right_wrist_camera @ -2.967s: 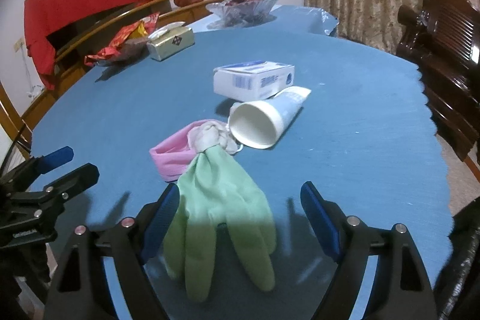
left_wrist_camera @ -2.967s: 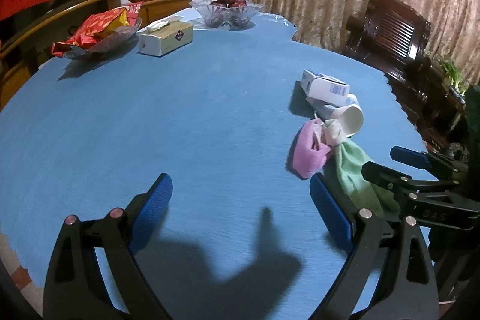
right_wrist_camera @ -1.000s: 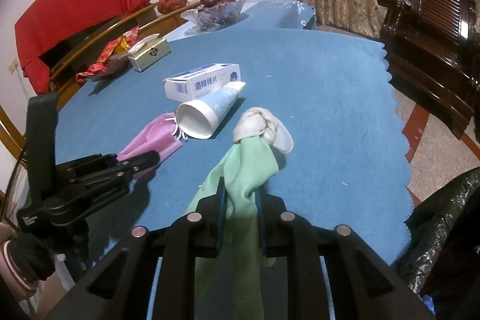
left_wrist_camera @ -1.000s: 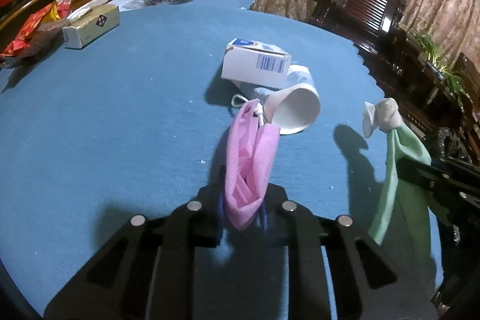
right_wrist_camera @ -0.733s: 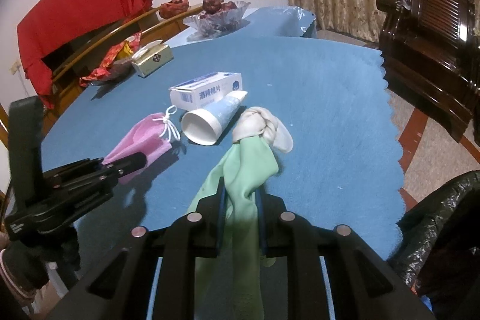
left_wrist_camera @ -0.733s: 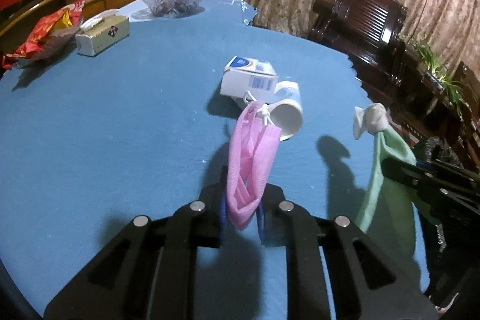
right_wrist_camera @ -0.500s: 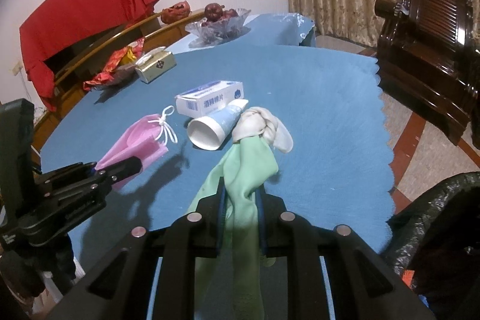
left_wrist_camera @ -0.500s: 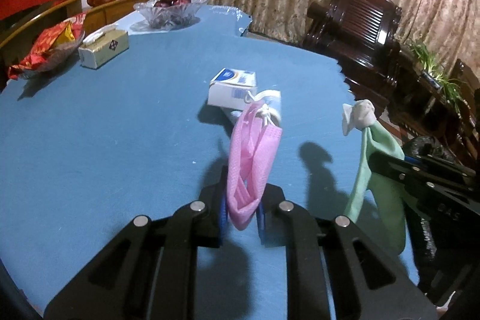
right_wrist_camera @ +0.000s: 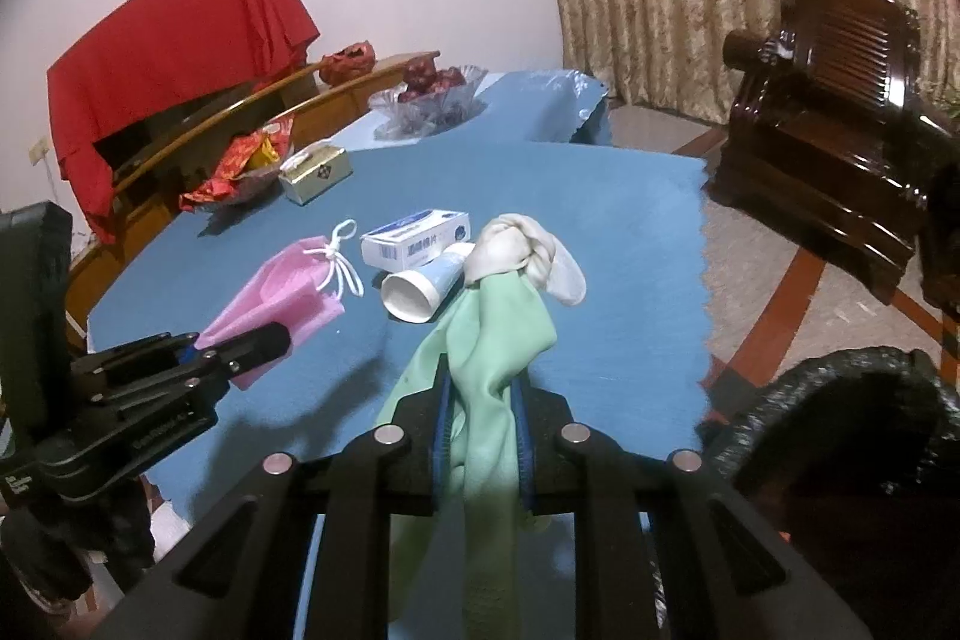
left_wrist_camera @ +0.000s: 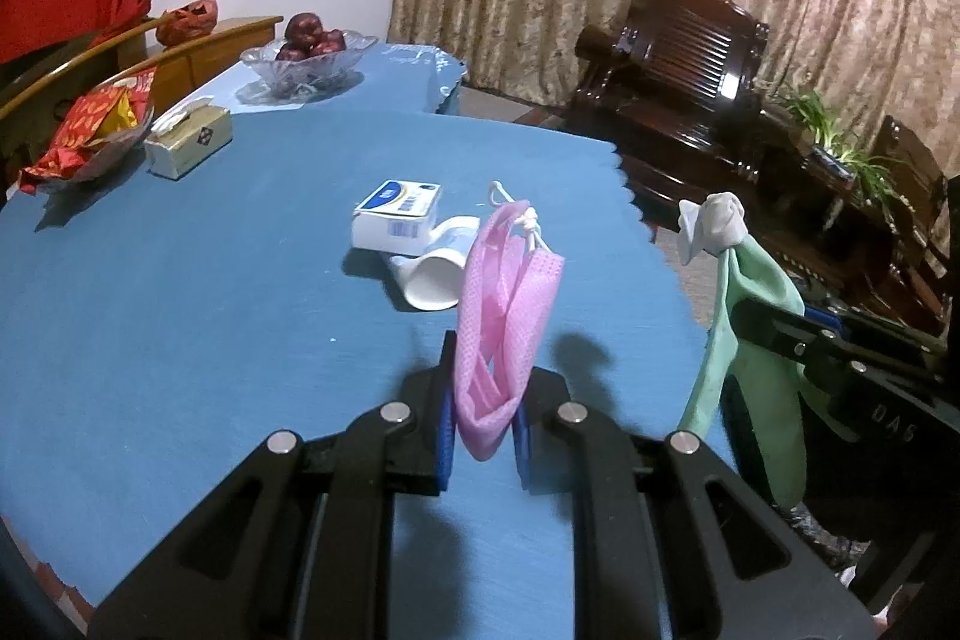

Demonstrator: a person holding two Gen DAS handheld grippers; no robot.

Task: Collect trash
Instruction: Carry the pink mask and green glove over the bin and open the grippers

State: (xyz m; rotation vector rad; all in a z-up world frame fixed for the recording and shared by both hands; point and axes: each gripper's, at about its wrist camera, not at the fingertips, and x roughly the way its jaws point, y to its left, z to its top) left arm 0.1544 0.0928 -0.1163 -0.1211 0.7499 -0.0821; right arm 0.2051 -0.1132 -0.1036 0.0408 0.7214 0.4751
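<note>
My left gripper (left_wrist_camera: 482,427) is shut on a pink face mask (left_wrist_camera: 507,316) and holds it above the blue table (left_wrist_camera: 180,280); the mask also shows in the right wrist view (right_wrist_camera: 282,295). My right gripper (right_wrist_camera: 480,418) is shut on a green rubber glove (right_wrist_camera: 492,340) with a white knotted end, lifted off the table; the glove also shows in the left wrist view (left_wrist_camera: 738,328). A white and blue box (left_wrist_camera: 397,217) and a white tube (left_wrist_camera: 435,274) lie on the table beyond the mask. A black trash bag (right_wrist_camera: 840,436) sits at the lower right, off the table.
A tissue box (left_wrist_camera: 189,143), a dish of red snack packets (left_wrist_camera: 90,130) and a glass fruit bowl (left_wrist_camera: 306,61) stand at the far left of the table. Dark wooden chairs (left_wrist_camera: 684,58) stand past the table's scalloped right edge.
Both grippers have closed on their items and lifted them: the left on the mask, the right on the glove. Both have since risen and pulled back, so the table looks farther away.
</note>
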